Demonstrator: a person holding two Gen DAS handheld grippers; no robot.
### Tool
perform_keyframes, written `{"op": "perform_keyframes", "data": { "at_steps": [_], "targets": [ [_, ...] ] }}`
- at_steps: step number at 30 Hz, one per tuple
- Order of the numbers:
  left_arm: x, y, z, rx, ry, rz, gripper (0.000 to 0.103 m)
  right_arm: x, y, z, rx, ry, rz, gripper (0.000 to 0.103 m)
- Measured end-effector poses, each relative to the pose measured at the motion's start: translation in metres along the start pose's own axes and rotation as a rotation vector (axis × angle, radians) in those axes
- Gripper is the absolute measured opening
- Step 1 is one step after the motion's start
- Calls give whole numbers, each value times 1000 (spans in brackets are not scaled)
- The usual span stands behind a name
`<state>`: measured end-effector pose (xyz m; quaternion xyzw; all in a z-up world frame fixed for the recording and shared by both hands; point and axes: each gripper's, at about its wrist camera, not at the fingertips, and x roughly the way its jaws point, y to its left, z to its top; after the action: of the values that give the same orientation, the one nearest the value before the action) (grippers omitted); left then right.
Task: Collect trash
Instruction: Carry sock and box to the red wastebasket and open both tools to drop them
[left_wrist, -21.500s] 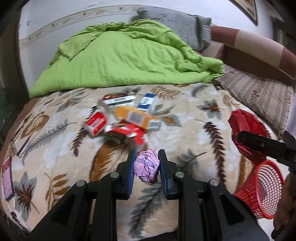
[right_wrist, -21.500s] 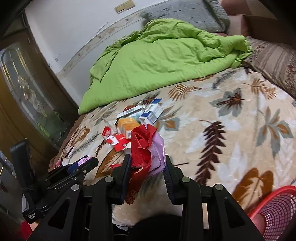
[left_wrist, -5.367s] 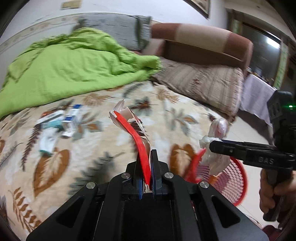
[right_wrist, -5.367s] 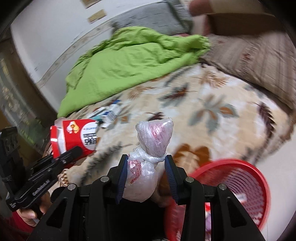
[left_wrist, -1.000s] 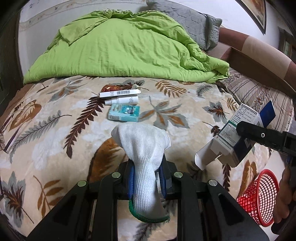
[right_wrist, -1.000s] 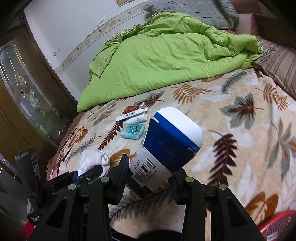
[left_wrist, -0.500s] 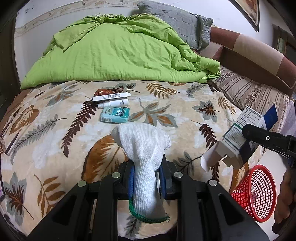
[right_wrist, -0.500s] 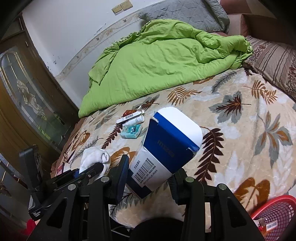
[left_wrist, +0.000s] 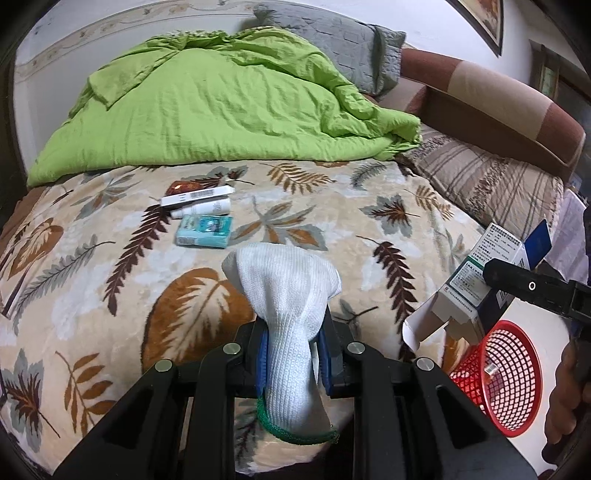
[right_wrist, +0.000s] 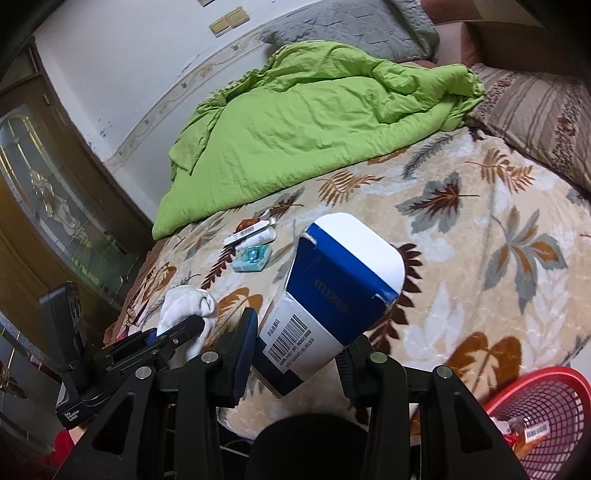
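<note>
Left tool (left_wrist: 292, 354) is clamped on a white knitted sock with a green-edged cuff (left_wrist: 286, 295), held upright over the near edge of the bed (left_wrist: 110, 258). Right tool (right_wrist: 295, 354) grips a blue-and-white opened cardboard box with a barcode (right_wrist: 332, 295) at its lower end only, box tilted and sticking up well past the fingertips. Red plastic mesh basket (left_wrist: 506, 376) sits on the floor just off the bed's near right corner, some trash already inside. Risks: the box is held low and its open flap hangs loose, so a quick swing could pivot it out of the grip or catch the flap on the basket rim and tip the light basket. The sock is soft and could sag or snag the mesh, draping over the rim instead of falling in. Both tools heading for the same small opening could collide. Still on the bed near its middle: teal flat carton (left_wrist: 205, 231), white tube (left_wrist: 203, 211), long white barcode box (left_wrist: 197, 195).
</note>
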<state>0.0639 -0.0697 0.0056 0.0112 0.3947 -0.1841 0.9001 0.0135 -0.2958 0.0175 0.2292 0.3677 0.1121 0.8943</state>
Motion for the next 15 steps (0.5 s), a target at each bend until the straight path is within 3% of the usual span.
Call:
{"op": "perform_keyframes", "data": {
  "at_steps": [8, 15],
  "targets": [
    [6, -51, 0, 101, 42, -118, 21, -52, -47, -11, 74, -26, -107, 43],
    [16, -124, -5, 238, 118, -294, 21, -116, -105, -31, 184, -54, -262, 43]
  ]
}}
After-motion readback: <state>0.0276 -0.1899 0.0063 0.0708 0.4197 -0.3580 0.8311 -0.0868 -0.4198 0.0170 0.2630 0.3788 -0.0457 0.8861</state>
